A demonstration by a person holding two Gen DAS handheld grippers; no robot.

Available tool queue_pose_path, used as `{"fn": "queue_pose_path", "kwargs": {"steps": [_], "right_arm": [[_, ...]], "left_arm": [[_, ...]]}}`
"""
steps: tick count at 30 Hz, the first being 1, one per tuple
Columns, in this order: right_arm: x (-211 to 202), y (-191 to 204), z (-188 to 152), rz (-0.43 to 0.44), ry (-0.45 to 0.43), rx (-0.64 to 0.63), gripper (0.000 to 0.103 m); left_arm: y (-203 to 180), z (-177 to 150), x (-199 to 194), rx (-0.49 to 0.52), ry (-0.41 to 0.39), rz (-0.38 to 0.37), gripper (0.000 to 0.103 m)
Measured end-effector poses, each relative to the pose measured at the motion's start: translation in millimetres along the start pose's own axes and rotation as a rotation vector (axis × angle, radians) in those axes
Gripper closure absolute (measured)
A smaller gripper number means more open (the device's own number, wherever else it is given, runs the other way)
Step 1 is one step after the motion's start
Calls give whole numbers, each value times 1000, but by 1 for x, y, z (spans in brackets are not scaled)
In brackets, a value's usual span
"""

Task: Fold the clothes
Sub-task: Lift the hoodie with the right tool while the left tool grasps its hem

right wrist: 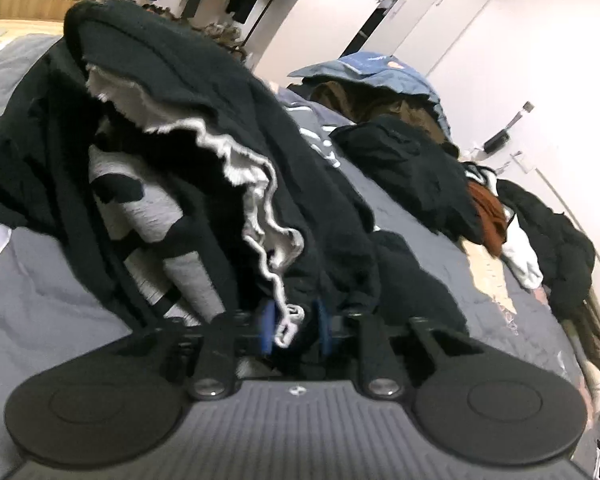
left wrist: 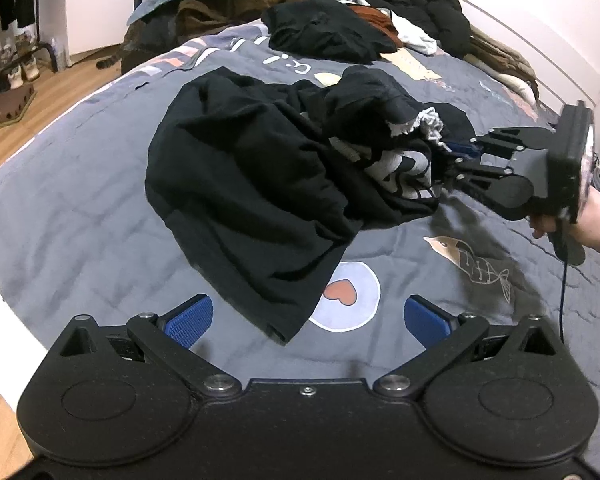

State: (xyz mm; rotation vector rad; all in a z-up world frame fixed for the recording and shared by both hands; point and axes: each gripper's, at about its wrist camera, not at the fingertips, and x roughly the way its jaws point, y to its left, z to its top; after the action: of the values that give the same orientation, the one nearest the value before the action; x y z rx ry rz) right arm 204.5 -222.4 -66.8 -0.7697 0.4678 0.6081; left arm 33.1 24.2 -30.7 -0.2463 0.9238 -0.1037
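A crumpled black garment [left wrist: 252, 184] with a white print and a frayed white trim lies on the grey bedspread [left wrist: 80, 208]. My right gripper [left wrist: 456, 156] is shut on its right edge, and in the right wrist view the blue pads [right wrist: 266, 328] pinch the black cloth and white trim [right wrist: 260, 216]. My left gripper [left wrist: 308, 318] is open and empty, just in front of the garment's near hem, blue pads [left wrist: 190, 320] wide apart.
A pile of other clothes [left wrist: 332, 32] lies at the far end of the bed: black, brown, rust and white pieces and a black puffer jacket [left wrist: 432, 12]. A blue cloth [right wrist: 384, 72] lies over a brown heap. Wooden floor [left wrist: 40, 120] and a clothes rack are to the left.
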Motion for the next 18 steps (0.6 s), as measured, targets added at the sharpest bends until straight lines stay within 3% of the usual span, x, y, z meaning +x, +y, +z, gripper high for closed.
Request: {"fn": "queue_pose_path", "kwargs": {"steps": [7,11,15,18], "right_arm": [[-57,-16,9,-44,-82,81,93],[-119,-21,17,-97,-159,174,93],[-175,-8,15,-152,-199,299,93],[-201,10,6,-169,-208,401,93]], "left_arm": [[-2,1,-5,16,-39,12,0],[-13,-4,-15,91,-116,37,0],[-35,-18,-25,243,-261,116,0],[-60,-37,-28,462,-381,194,0]]}}
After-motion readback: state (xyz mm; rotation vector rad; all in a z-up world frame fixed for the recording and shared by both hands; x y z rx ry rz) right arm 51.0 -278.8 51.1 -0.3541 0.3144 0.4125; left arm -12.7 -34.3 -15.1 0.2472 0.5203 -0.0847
